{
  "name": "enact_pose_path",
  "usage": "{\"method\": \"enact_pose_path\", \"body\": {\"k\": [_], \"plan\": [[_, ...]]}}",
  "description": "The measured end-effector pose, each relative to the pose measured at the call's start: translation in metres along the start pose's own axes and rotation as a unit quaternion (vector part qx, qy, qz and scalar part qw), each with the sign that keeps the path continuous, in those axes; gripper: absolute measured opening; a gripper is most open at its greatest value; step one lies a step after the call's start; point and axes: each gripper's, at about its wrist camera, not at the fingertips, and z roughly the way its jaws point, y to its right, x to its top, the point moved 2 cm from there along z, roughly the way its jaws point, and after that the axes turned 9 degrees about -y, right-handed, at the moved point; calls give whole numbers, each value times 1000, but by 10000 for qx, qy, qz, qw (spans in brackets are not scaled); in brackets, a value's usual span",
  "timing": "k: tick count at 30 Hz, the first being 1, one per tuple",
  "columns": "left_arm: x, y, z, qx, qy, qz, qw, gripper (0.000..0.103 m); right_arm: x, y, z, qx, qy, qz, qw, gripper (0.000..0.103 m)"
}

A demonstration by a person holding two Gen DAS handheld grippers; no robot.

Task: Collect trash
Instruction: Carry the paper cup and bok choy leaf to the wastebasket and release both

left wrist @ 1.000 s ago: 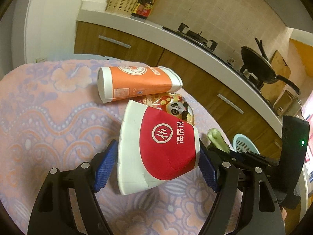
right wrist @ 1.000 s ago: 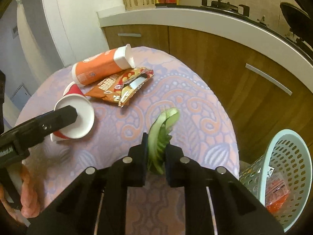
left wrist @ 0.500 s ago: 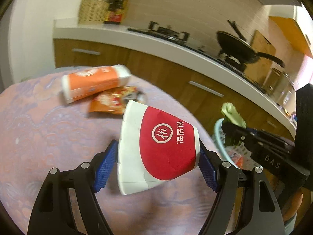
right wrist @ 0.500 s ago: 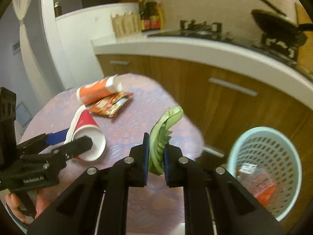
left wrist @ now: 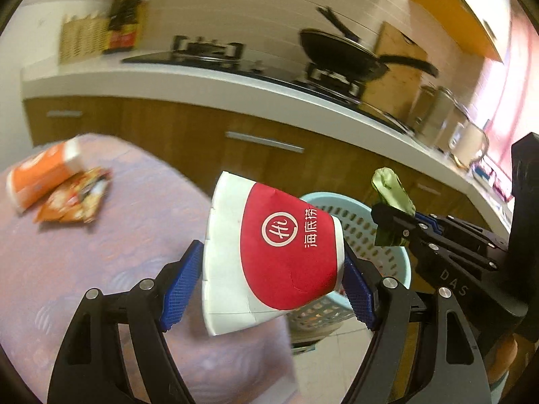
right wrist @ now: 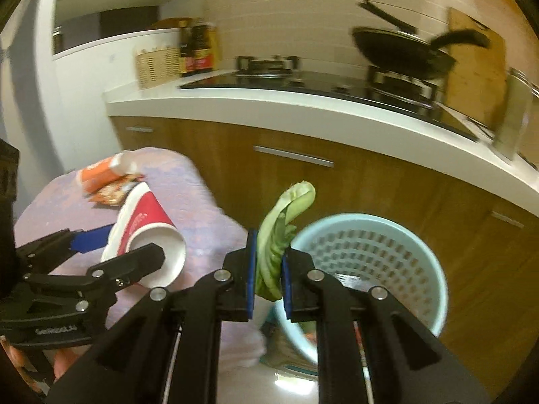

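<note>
Left gripper (left wrist: 271, 289) grips the red cup (left wrist: 279, 252); right gripper (right wrist: 267, 276) clamps a green leaf (right wrist: 279, 235) beside the bin (right wrist: 370, 252).

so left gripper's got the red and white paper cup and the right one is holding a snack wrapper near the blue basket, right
Not quite. The right gripper is shut on a green vegetable leaf, as the right wrist view shows. The left gripper does hold the red and white paper cup, near the blue basket.
</note>
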Motion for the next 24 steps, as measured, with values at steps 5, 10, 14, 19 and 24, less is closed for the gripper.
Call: {"method": "enact_pose_path", "body": {"k": [5, 10, 14, 19, 24], "plan": [[12, 32, 22, 94, -37, 384, 9992, 75, -6, 54, 8, -220, -193, 537, 9981, 11], [22, 64, 52, 55, -253, 753, 9968, 75, -17, 106, 30, -321, -724, 1257, 9889, 11], [27, 83, 78, 8, -466, 942, 9945, 75, -30, 136, 50, -299, -1051, 1605, 9810, 11], [28, 94, 99, -8, -588, 1027, 9930, 75, -35, 149, 70, -261, -1305, 1647, 9773, 11], [32, 97, 116, -18, -744, 1040, 9918, 75, -35, 148, 92, -153, -1746, 1551, 9722, 12]]}}
